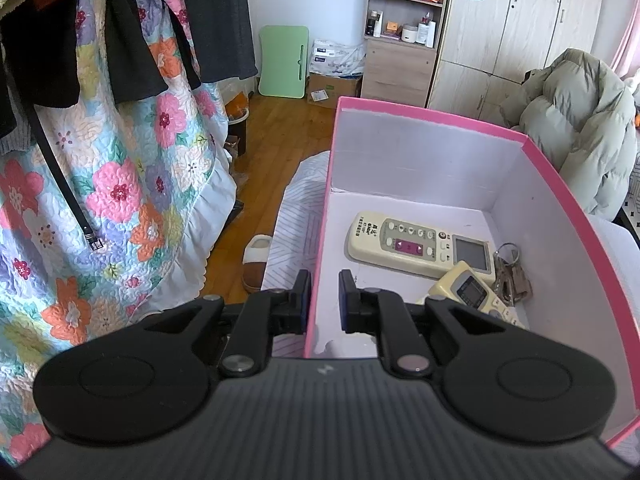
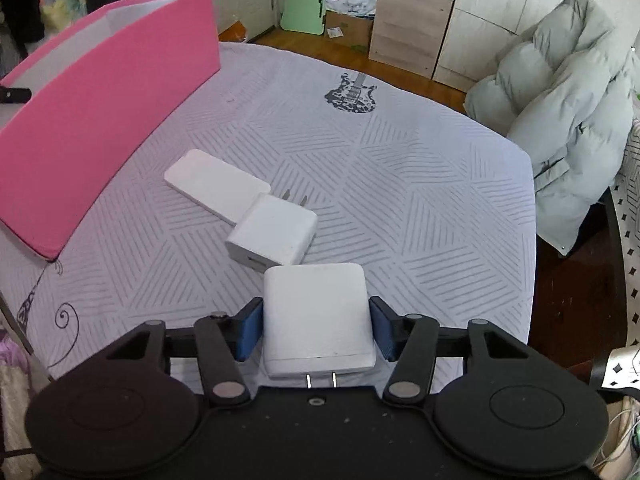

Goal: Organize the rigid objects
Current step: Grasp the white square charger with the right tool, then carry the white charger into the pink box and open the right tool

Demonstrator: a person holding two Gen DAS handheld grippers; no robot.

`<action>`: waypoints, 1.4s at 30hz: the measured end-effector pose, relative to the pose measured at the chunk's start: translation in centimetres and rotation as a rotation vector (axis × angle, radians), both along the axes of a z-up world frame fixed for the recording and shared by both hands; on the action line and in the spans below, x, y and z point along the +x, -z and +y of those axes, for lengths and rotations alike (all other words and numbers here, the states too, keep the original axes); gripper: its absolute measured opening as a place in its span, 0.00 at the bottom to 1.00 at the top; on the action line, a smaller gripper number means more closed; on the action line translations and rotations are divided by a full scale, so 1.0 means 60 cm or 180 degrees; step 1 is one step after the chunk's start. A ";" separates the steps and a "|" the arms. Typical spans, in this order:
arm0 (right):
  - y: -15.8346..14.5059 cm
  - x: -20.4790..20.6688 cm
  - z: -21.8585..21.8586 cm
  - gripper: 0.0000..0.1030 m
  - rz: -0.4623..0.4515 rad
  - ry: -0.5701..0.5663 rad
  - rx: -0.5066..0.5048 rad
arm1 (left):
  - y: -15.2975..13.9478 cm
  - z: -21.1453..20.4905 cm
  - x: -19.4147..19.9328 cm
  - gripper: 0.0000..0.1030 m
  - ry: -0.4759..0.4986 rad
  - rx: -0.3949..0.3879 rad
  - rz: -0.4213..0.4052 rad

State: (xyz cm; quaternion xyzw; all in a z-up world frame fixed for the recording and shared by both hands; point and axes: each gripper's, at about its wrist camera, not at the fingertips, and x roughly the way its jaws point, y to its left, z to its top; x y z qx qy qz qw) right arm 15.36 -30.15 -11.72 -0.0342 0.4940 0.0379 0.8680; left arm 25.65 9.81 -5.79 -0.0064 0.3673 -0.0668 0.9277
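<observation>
We held 2 grippers over a bed covered by a grey striped sheet [image 2: 400, 184] with a guitar print. The left gripper [image 1: 324, 300] pinched the near-left wall of the pink box [image 1: 440, 114], 1 finger outside the wall and 1 inside, the pads drawn nearly together on the thin cardboard. Inside the box lay a large cream remote [image 1: 420, 242] flat on the floor, a smaller yellowish remote [image 1: 476, 292] overlapping its near corner, and a bunch of keys [image 1: 510, 276] against the right wall.

In the right wrist view, the right gripper [image 2: 316, 330] straddled a square white charger [image 2: 318, 312] lying on the sheet, its 2 prongs pointing back toward the camera. The jaws stood spread, 1 blue pad on each side of the charger; on the right a slim gap showed, on the left we could not tell whether the pad touched. Just beyond it a second white charger [image 2: 276, 232] lay with its prongs pointing away, resting partly on a flat white block [image 2: 216, 186]. The pink box stood to the left of these, well apart from the grasp. A pale green padded jacket [image 2: 560, 92] lay heaped at the bed's right edge.
</observation>
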 end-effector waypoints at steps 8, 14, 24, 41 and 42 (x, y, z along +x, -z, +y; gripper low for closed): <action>-0.035 -0.009 0.008 0.59 -0.0285 0.0195 0.0085 | 0.000 -0.002 -0.002 0.11 0.0018 0.0017 -0.0024; -0.087 -0.011 0.029 0.59 -0.0653 0.0109 0.0374 | 0.001 -0.002 -0.002 0.11 0.0023 0.0020 -0.0027; -0.187 0.027 0.148 0.59 -0.1096 -0.0820 0.1134 | 0.000 0.001 -0.001 0.11 0.0022 -0.0009 -0.0022; -0.091 0.323 0.335 0.59 0.0861 -0.0316 0.2164 | 0.000 0.007 -0.007 0.11 -0.0003 -0.0060 -0.0056; -0.085 0.327 0.343 0.59 0.0871 -0.0279 0.2128 | 0.000 0.007 -0.007 0.11 -0.0002 -0.0059 -0.0061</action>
